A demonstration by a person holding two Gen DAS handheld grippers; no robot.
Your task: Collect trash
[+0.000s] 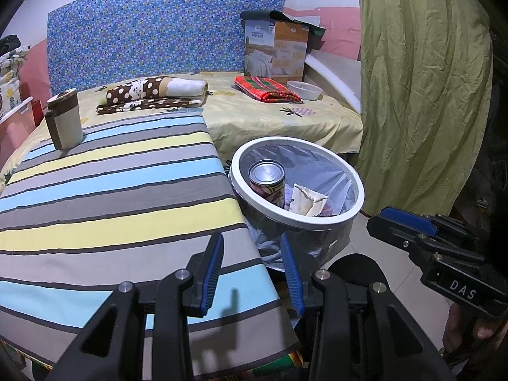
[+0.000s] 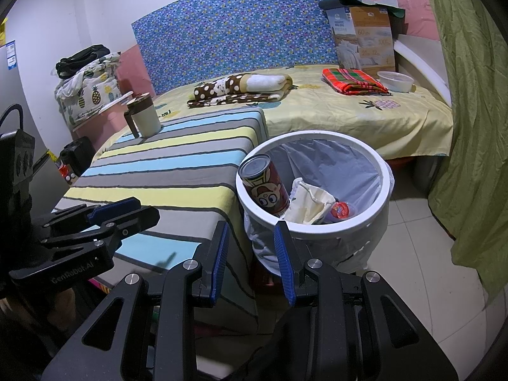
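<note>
Hovering with nothing between them, the fingers of the left gripper stand spread over the near corner of the counter, a striped cloth over it, and those of the right gripper stand spread too — aimed at the near rim of the trash bin. Both seem held back and low, probably because nothing on the counter's near half is left to grab. The bin sits on the floor against the counter's right edge, likely placed there so a short reach drops things in. Inside it lean a can, a crumpled cream bag and a small red-lidded cup; what lies under them is hidden by the liner. Only a mug stands at the counter's far left corner — I judge it no trash. On the bed beyond lie folded cloths and a plastic tub; whether the tub is rubbish I cannot tell.
</note>
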